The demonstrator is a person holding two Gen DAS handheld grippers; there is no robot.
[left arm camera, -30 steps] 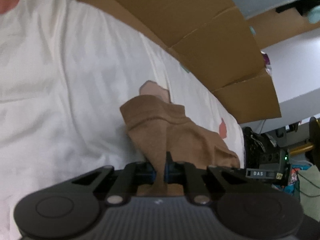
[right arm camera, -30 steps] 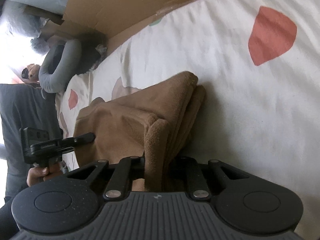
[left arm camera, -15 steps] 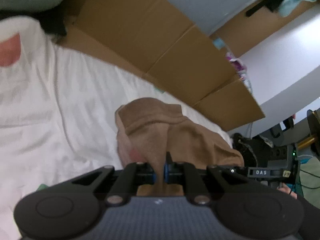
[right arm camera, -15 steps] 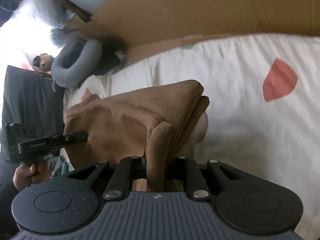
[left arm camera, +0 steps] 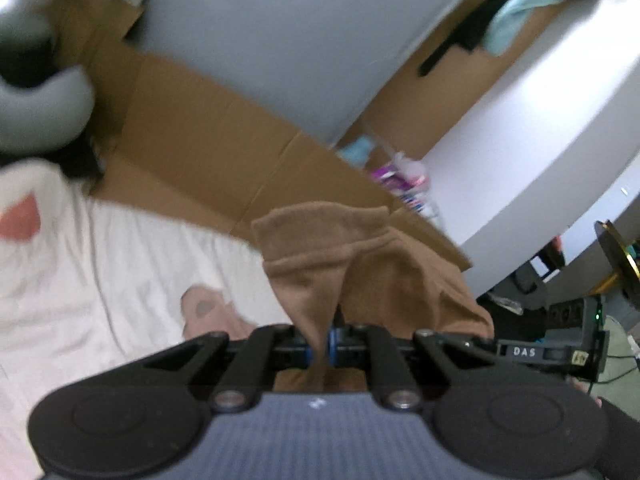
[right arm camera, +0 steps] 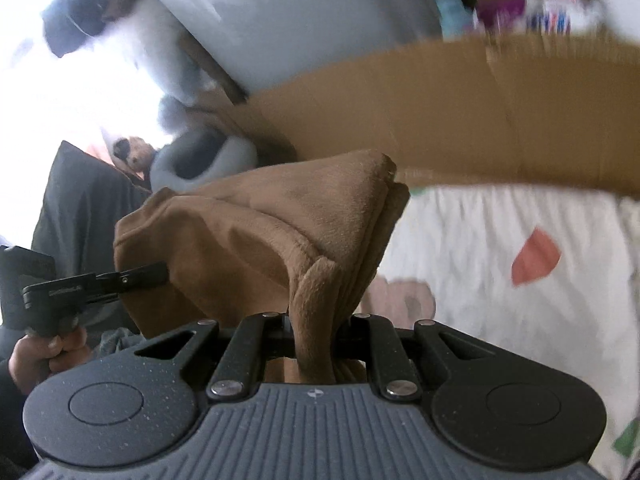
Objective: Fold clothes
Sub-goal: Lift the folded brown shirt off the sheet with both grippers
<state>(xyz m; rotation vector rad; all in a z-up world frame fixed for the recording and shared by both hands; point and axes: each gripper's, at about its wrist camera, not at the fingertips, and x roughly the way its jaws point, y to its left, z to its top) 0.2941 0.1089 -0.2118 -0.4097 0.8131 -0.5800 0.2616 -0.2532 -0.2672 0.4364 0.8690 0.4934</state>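
Note:
A folded brown fleece garment (left arm camera: 360, 264) hangs lifted above the white patterned bed sheet (left arm camera: 100, 272). My left gripper (left arm camera: 325, 346) is shut on one edge of it, the cloth pinched thin between blue pads. My right gripper (right arm camera: 316, 346) is shut on a thick bunch of the same brown garment (right arm camera: 280, 220), whose stacked layers fan out above the jaws. In the right wrist view the left gripper (right arm camera: 132, 276) shows at the left, held by a hand (right arm camera: 40, 356), its tip against the cloth.
Cardboard panels (left arm camera: 208, 140) line the far edge of the bed, also seen as cardboard (right arm camera: 480, 120). A grey neck pillow (right arm camera: 204, 160) lies at the bed's head. The sheet (right arm camera: 500, 260) carries red and pink patches. A black device with cables (left arm camera: 560, 344) sits right.
Both grippers have risen with the brown garment, lifting it off the sheet. The views now tilt upward, showing more wall and cardboard and less bed.

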